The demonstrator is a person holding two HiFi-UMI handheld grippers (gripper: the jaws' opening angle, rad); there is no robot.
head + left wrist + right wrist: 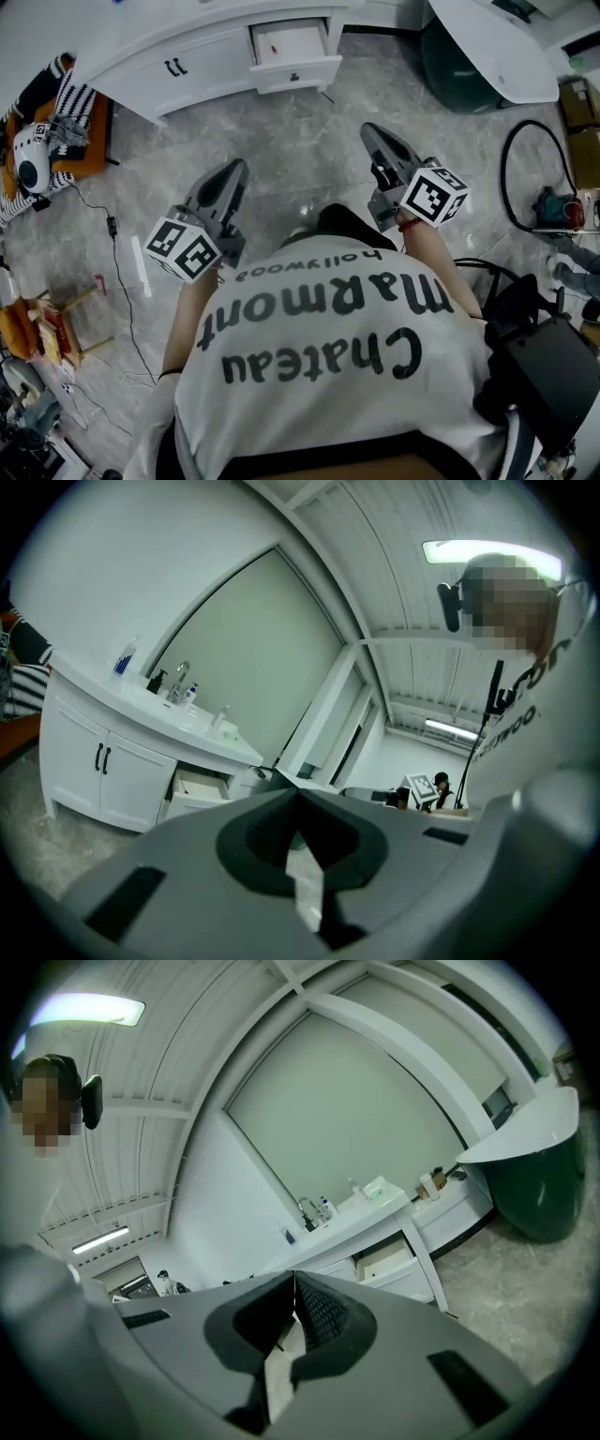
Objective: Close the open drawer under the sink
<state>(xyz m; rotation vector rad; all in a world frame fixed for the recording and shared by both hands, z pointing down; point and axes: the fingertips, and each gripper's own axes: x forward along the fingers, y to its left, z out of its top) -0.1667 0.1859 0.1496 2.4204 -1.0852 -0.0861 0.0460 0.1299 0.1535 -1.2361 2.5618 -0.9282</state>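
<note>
Grey marbled floor (309,127) underfoot. The white vanity (187,61) stands on it at the far side, with a dark green base (459,70) beside it. A thin black cable (111,226) trails at left — a looped one (504,173) lies at right.

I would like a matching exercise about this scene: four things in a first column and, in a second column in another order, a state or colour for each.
Column one:
1. drawer
2. cabinet doors
3. left tool
4. rounded base under the curved counter

Column two:
a. dark green
b. pulled open
c. closed, with black handles
d. jaws together, nothing between them

Right pairs: 1-b, 2-c, 3-d, 4-a
</note>
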